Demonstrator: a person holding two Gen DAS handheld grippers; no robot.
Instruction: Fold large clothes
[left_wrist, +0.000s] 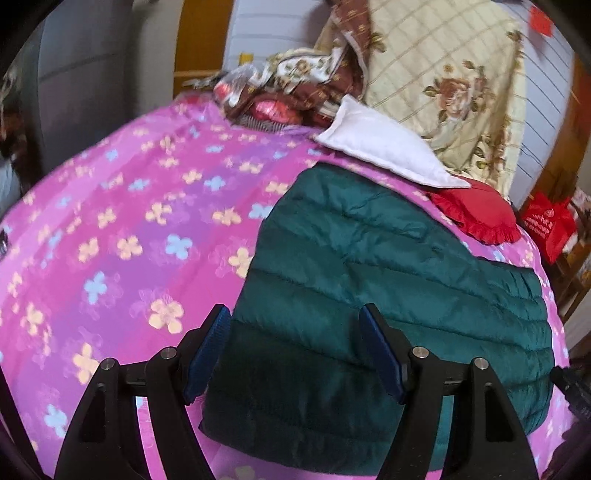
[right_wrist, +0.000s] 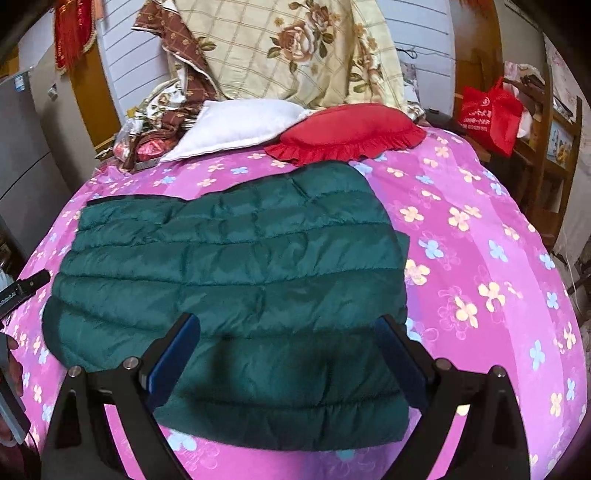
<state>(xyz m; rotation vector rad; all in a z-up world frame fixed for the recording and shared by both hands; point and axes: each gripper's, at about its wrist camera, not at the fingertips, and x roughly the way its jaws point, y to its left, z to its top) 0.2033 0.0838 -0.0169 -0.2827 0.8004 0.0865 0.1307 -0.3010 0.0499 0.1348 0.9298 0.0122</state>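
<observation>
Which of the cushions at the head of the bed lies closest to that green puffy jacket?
The red frilled cushion: its ruffled edge sits right at the jacket's far edge. The white pillow lies further back, and the big floral one stands propped behind.

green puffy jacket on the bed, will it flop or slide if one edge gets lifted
The green jacket would probably flop: it lies soft and folded, with quilted puffs and no stiff part showing. It likely weighs little for its bulk. Its shiny shell may slip along the pink sheet when pushed.

Folded green jacket (right_wrist: 236, 258) (on bedspread (right_wrist: 480, 240))
</observation>
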